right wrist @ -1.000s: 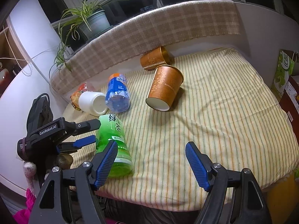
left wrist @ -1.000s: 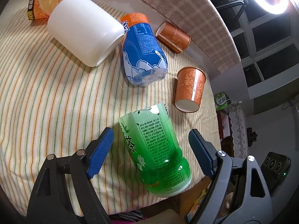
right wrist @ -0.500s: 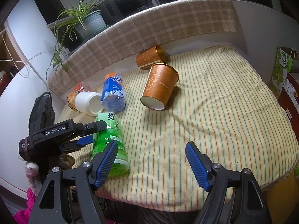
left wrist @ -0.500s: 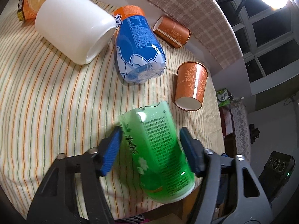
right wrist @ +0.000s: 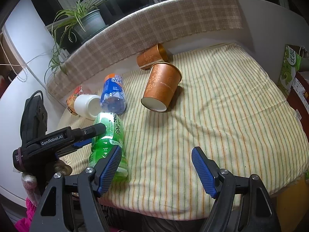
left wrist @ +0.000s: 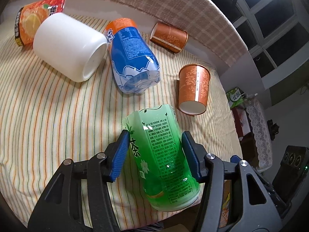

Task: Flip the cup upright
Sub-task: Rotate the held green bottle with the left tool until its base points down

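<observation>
pinching glossy green cup | left hand-held gripper clamped | right hand-held gripper wide, empty

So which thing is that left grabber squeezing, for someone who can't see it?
On the striped tablecloth, at the near edge, the left gripper clamps a green cup lying on its side. It alone is translucent green; its neighbours are blue, white and orange.
</observation>
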Tool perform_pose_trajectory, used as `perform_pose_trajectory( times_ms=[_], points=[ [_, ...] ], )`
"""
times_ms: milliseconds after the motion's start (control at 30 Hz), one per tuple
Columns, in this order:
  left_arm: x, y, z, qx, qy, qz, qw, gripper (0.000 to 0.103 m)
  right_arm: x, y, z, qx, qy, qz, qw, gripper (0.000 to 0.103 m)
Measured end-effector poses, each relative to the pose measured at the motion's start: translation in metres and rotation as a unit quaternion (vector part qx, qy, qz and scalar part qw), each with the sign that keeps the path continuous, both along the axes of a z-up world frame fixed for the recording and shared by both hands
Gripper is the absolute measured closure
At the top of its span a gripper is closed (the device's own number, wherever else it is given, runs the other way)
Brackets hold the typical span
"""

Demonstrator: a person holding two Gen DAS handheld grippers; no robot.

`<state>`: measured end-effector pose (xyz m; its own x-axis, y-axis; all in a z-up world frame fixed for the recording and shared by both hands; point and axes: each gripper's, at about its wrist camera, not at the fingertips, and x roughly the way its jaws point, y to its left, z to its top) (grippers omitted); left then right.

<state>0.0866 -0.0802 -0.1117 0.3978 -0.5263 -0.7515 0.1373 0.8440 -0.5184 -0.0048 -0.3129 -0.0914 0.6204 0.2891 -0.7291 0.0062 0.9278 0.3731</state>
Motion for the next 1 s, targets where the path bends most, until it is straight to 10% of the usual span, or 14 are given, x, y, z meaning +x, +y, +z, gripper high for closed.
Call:
perform_pose_trajectory(
  times_ms=[1000],
  points=[
    [-0.005,-0.004,0.028,0.045,-0.066,-0.003,0.9968,0.058,0.001,-0.007,-0.004,0.008,0.008,-0.011,1.0,0.026]
  ],
)
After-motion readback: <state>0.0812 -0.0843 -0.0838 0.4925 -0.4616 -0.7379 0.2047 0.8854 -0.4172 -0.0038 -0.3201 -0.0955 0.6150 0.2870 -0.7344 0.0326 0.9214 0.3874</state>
